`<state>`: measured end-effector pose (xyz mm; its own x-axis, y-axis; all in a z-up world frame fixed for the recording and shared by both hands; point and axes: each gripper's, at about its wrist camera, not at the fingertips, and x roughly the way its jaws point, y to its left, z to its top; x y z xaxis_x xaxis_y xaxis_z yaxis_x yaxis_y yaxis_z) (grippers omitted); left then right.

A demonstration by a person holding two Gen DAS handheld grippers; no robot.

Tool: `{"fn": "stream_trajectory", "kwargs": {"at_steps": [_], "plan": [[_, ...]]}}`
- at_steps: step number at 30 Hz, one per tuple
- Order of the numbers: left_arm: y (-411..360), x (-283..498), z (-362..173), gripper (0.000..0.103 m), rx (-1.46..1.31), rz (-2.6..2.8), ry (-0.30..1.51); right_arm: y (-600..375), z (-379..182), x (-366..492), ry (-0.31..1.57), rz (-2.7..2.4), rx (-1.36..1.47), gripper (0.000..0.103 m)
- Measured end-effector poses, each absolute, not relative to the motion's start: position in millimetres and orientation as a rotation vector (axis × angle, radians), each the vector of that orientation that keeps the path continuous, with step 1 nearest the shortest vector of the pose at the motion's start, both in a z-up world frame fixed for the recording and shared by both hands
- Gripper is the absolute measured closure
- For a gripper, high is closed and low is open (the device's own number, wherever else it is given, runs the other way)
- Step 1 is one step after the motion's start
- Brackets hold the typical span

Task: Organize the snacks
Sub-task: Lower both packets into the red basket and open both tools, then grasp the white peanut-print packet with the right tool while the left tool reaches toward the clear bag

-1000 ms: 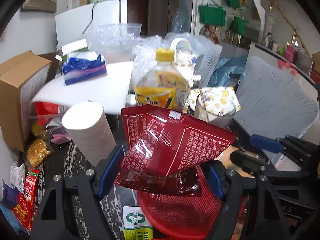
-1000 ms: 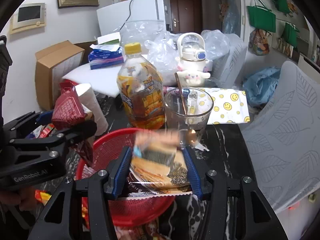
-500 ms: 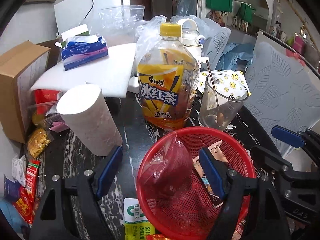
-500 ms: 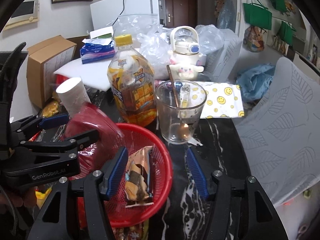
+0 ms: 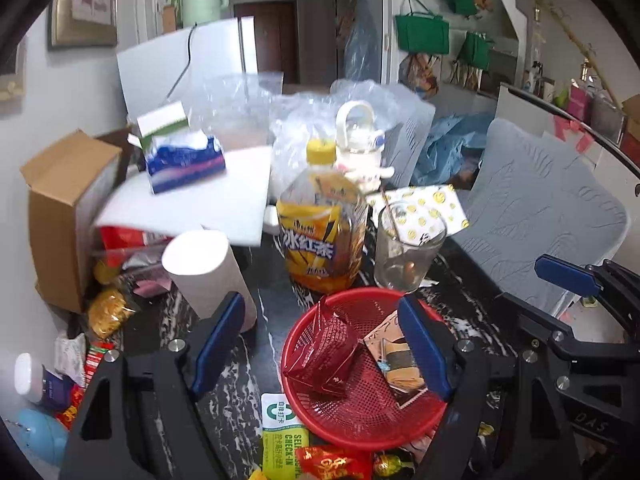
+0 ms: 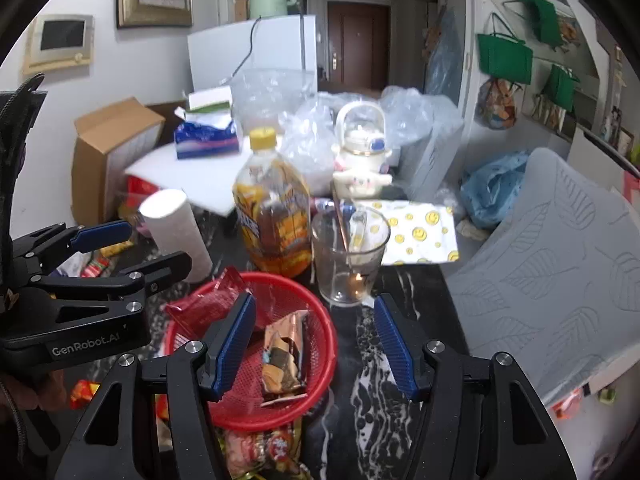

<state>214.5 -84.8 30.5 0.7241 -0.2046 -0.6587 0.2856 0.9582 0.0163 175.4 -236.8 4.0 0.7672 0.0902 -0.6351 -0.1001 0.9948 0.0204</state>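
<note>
Right gripper [image 6: 314,344] empty above brown snack packet [image 6: 282,360] lying lengthwise away.

A: What are the tools made of?
B: Left gripper [image 5: 320,344] and right gripper [image 6: 314,344]: black angular frames, silver screws at the joints, ribbed blue pads [image 6: 234,344] inside each finger.
A: Any markings?
B: White "GenRobot.AI" lettering along the left gripper's side; a black braided cable behind it.
</note>
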Motion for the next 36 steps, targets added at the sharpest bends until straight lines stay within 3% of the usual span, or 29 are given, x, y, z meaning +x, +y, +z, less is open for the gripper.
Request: {"fn": "stream_trajectory", "kwargs": {"at_steps": [17, 36], "plan": [[-75, 108, 80, 0.025, 0.124, -0.315, 0.564, -234, 52, 75, 0.557, 0.064, -0.008, 0.040], [-41, 13, 31, 0.025, 0.093, -0.319, 0.630, -204, 9, -13, 0.590, 0.074, -0.010, 0.036]]}}
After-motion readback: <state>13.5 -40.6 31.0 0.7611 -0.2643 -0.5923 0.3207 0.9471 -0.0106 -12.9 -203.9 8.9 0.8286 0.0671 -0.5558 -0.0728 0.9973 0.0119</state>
